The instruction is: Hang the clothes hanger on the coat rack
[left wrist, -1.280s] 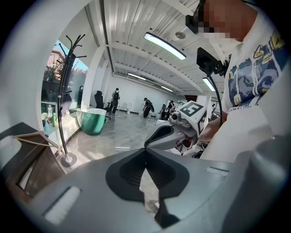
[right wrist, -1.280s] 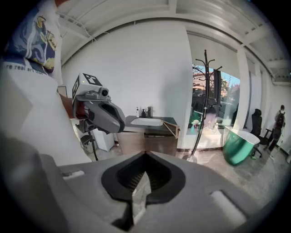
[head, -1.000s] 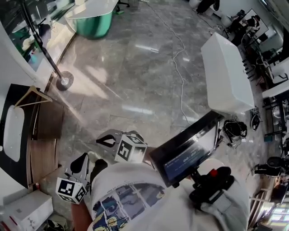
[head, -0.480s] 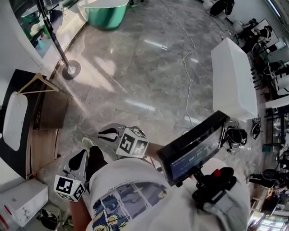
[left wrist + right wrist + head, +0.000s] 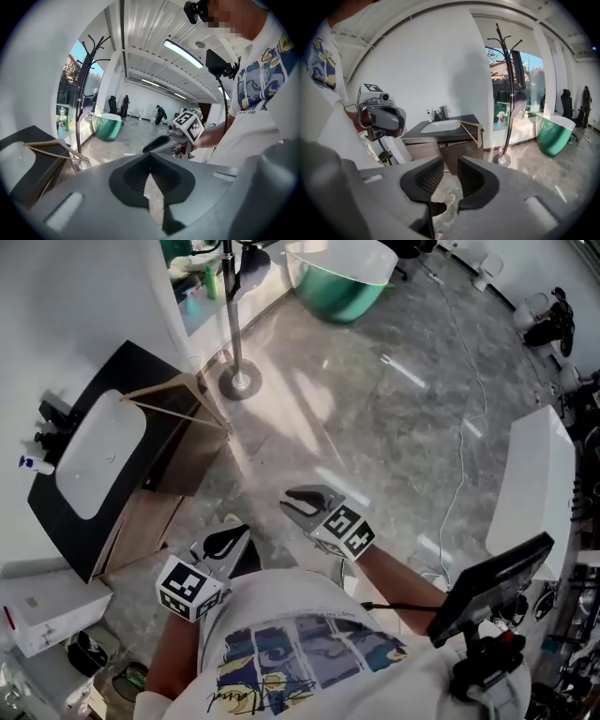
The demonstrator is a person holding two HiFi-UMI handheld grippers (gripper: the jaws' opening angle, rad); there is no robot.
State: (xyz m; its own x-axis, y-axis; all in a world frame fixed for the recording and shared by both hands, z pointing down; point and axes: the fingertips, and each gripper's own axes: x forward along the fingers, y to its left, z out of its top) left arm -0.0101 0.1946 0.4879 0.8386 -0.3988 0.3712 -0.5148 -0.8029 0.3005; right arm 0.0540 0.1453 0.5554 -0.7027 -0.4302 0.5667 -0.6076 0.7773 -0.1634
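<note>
A wooden clothes hanger (image 5: 178, 401) lies over the near corner of a black vanity counter (image 5: 141, 381); it also shows as the hanger (image 5: 47, 147) and the hanger (image 5: 472, 129). The coat rack (image 5: 232, 324), a dark pole on a round base, stands on the floor just beyond it, seen too as the rack (image 5: 508, 93) and the rack (image 5: 89, 93). My left gripper (image 5: 225, 542) is shut and empty, its tips (image 5: 150, 157) meeting. My right gripper (image 5: 307, 502) is opening with nothing between its jaws (image 5: 450, 161). Both point toward the vanity, well short of the hanger.
A white basin (image 5: 98, 451) is set in the counter, with bottles (image 5: 37, 465) at its left end. A green tub (image 5: 342, 282) sits behind the rack. A white box (image 5: 47, 615) lies lower left, a white cabinet (image 5: 534, 493) and a floor cable (image 5: 464, 474) to the right.
The view has swung toward the vanity, bringing hanger and rack closer. Both grippers moved forward toward them, and the right jaws have parted.
</note>
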